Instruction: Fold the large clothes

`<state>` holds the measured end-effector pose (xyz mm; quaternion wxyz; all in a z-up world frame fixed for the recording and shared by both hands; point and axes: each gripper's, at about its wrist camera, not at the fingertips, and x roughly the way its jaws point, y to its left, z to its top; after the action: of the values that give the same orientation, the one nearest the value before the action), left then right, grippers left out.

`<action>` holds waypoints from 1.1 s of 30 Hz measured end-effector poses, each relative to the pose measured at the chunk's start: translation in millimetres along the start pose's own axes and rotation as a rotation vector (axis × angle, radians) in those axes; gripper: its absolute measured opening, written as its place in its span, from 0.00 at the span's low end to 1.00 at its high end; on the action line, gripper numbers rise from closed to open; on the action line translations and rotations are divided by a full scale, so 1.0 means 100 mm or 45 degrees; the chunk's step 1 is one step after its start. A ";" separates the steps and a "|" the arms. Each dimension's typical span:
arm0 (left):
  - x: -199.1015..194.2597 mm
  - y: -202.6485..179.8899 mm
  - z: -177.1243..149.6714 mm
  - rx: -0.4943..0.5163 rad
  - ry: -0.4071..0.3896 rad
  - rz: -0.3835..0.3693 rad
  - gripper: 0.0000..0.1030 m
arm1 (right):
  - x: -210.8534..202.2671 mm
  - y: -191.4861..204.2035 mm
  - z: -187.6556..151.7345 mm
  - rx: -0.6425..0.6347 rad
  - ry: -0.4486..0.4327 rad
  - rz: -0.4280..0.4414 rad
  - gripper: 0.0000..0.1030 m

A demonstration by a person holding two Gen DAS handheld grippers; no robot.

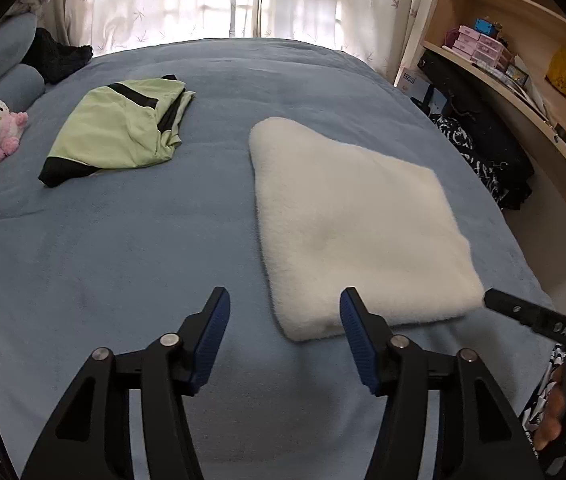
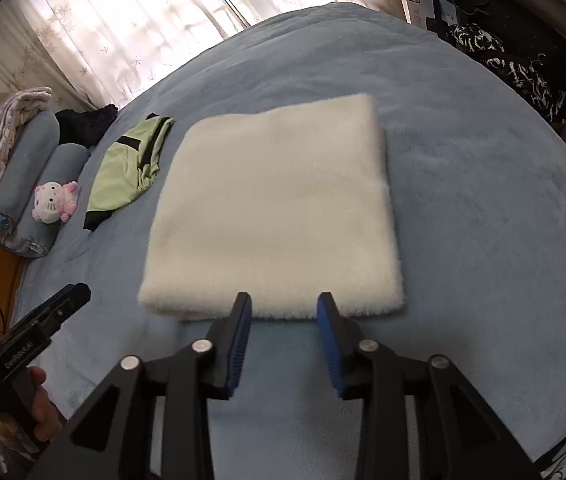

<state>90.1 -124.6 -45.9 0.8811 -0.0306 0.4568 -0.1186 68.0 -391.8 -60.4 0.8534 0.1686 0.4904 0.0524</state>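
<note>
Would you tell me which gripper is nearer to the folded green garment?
Left. The left gripper is off the white folded blanket's corner facing the green garment; the right gripper is further along that near edge.

The side of the right gripper (image 1: 555, 326), seen from the left wrist view, bears raised letters that read roughly "DAS". The left gripper (image 2: 35, 344), seen from the right wrist view, carries small white lettering too blurred to spell out. A white box (image 2: 419, 4) by the bed's far corner shows dark characters, unreadable
</note>
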 end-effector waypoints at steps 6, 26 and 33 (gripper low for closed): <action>0.08 0.06 0.07 -0.028 0.030 0.026 0.62 | -0.06 -0.05 0.14 -0.003 0.019 0.016 0.40; 1.16 0.12 0.49 -0.115 0.303 -0.337 0.81 | 0.65 -1.05 0.65 0.289 0.167 0.246 0.64; 1.46 0.10 0.52 -0.095 0.338 -0.353 0.83 | 1.02 -1.18 0.80 0.267 0.232 0.340 0.67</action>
<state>215.7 -152.5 -133.9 0.7866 -0.1099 0.5644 -0.2247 180.0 -495.7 -147.0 0.7687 0.3148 0.5416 0.1288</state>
